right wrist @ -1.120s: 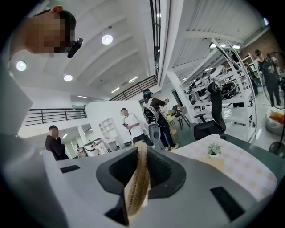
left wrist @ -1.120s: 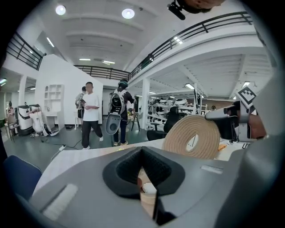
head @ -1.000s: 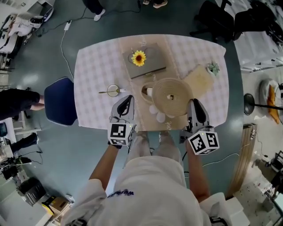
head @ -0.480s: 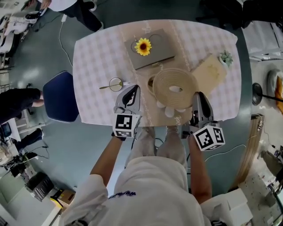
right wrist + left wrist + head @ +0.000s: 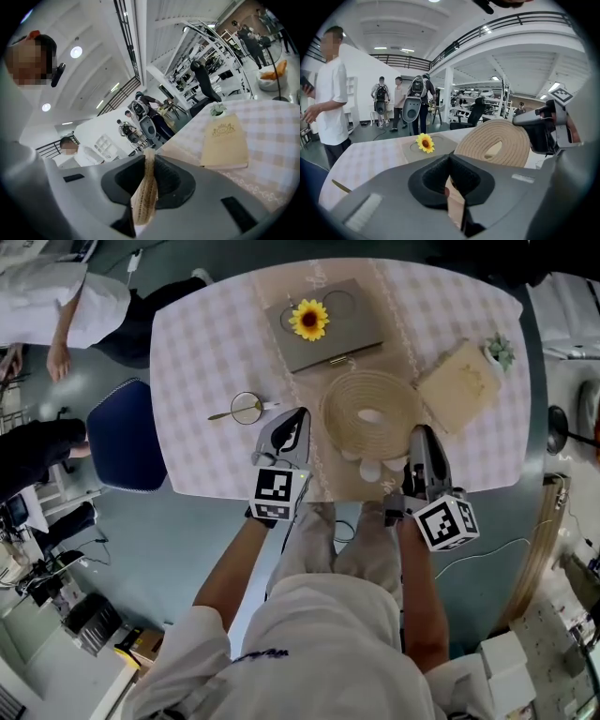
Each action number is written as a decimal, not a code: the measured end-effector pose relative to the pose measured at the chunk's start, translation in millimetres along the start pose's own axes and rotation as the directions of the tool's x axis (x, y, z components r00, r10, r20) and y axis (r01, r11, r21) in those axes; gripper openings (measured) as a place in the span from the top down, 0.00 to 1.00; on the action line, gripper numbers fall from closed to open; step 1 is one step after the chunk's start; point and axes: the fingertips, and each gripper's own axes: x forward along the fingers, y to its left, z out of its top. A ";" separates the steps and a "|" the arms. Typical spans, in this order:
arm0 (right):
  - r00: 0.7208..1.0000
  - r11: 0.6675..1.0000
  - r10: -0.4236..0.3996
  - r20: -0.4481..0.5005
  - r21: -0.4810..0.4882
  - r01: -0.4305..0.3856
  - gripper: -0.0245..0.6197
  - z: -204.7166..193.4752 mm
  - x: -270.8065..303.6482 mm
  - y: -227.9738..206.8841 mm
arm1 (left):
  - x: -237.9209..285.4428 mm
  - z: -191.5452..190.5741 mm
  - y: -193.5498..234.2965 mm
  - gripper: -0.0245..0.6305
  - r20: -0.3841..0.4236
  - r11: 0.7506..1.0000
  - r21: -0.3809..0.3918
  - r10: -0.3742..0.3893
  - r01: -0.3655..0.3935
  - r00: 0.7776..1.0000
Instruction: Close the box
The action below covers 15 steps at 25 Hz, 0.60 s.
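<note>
A round woven lid [image 5: 372,415] lies nearly flat over the box at the table's near middle, and the box beneath it is hidden. My right gripper [image 5: 419,433] is shut on the lid's right rim; the right gripper view shows the woven rim [image 5: 145,197] pinched between the jaws. My left gripper [image 5: 298,416] sits just left of the lid, apart from it, jaws together and holding nothing. In the left gripper view the lid [image 5: 499,147] rises to the right of that gripper [image 5: 450,159]. Two white round things [image 5: 370,467] show at the lid's near edge.
Behind the lid lies a grey board with a sunflower [image 5: 309,320]. A small glass dish with a spoon [image 5: 246,409] is to the left, a beige book [image 5: 459,385] and a small plant [image 5: 497,348] to the right. A blue chair [image 5: 122,432] and people stand at the table's left.
The lid has come down from a tilt to nearly flat, covering the box opening that showed at its left. Both grippers have dipped toward the table.
</note>
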 end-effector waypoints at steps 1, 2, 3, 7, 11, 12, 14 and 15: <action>1.000 1.000 -0.003 -0.001 0.017 0.003 0.86 -4.3 1.6 -3.0 | 2.4 -3.9 -0.1 0.96 -0.009 1.000 -0.001 0.001 -0.001 1.000; 1.000 0.999 -0.008 -0.003 0.033 0.008 0.86 -8.1 3.1 -5.6 | 4.8 -7.2 -0.1 0.96 -0.019 1.000 0.000 0.002 -0.002 1.000; 1.000 0.999 -0.014 -0.003 0.046 0.014 0.86 -10.9 4.7 -7.5 | 7.0 -10.0 -0.2 0.96 -0.027 1.000 0.003 0.003 -0.003 1.000; 1.000 0.997 -0.029 0.007 0.074 0.028 0.86 -18.6 11.4 -13.2 | 17.5 -22.1 -0.4 0.96 -0.056 1.000 0.005 0.009 -0.009 0.998; 0.999 0.996 -0.034 -0.004 0.086 0.034 0.86 -25.2 15.8 -15.9 | 30.2 -32.9 -2.1 0.96 -0.077 1.000 0.012 0.009 -0.008 0.997; 0.999 0.996 -0.036 -0.008 0.087 0.037 0.86 -26.3 15.9 -16.8 | 33.3 -35.3 -2.8 0.96 -0.085 1.000 0.014 0.007 -0.006 0.996; 0.999 0.995 -0.042 -0.012 0.087 0.043 0.86 -27.9 15.6 -20.1 | 39.7 -40.9 -3.4 0.96 -0.103 1.000 0.012 0.007 -0.006 0.995; 0.999 0.995 -0.047 -0.013 0.089 0.048 0.86 -28.6 15.9 -22.4 | 42.9 -44.6 -2.8 0.96 -0.114 1.000 0.011 0.009 -0.008 0.993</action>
